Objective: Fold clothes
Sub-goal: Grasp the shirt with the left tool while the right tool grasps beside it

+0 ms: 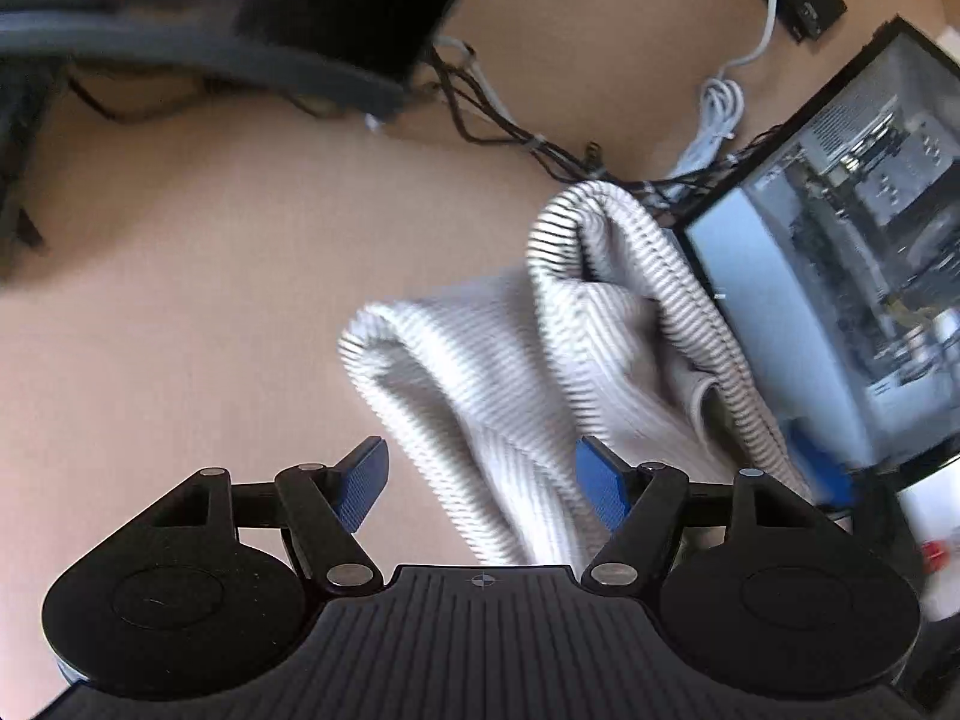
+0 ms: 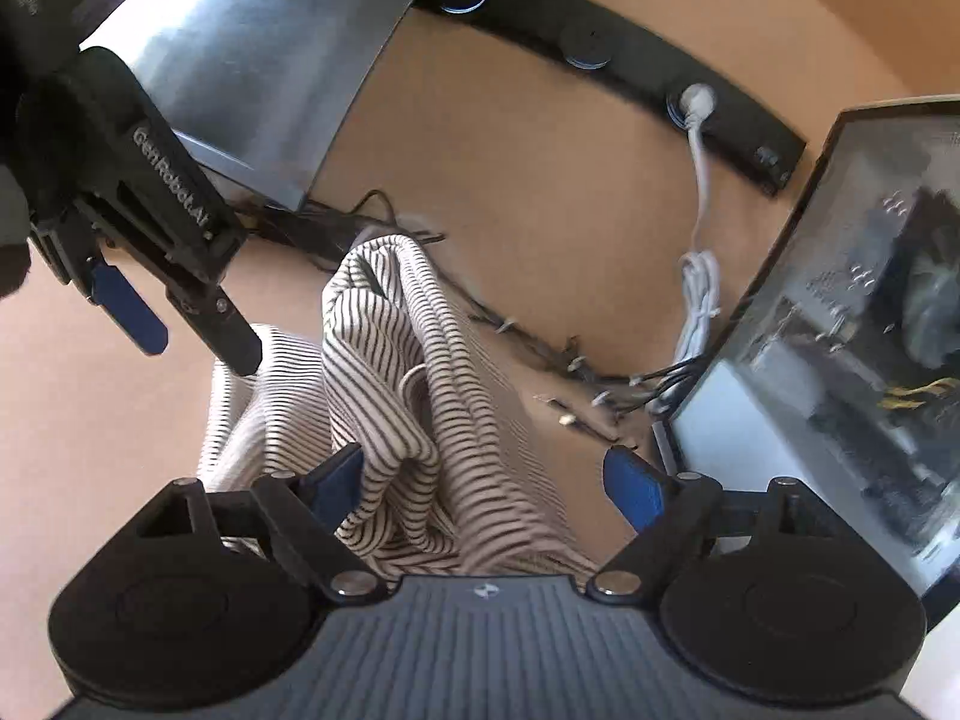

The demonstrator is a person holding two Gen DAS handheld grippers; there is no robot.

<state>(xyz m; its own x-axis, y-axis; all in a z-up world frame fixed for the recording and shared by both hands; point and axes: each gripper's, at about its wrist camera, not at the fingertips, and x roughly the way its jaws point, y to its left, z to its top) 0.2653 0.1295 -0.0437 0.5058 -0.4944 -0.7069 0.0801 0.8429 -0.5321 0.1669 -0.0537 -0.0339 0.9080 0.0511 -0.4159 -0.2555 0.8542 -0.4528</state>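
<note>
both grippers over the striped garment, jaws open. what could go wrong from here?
1. The striped garment lies bunched in several folds; the right gripper, jaws open around a thick ridge, may pinch several layers at once.
2. Loose cables run just behind the cloth; pulling it could snag them.
3. The glass-sided computer case stands close beside the right gripper; a sideways sweep might hit it.
The left gripper is open too.
</note>
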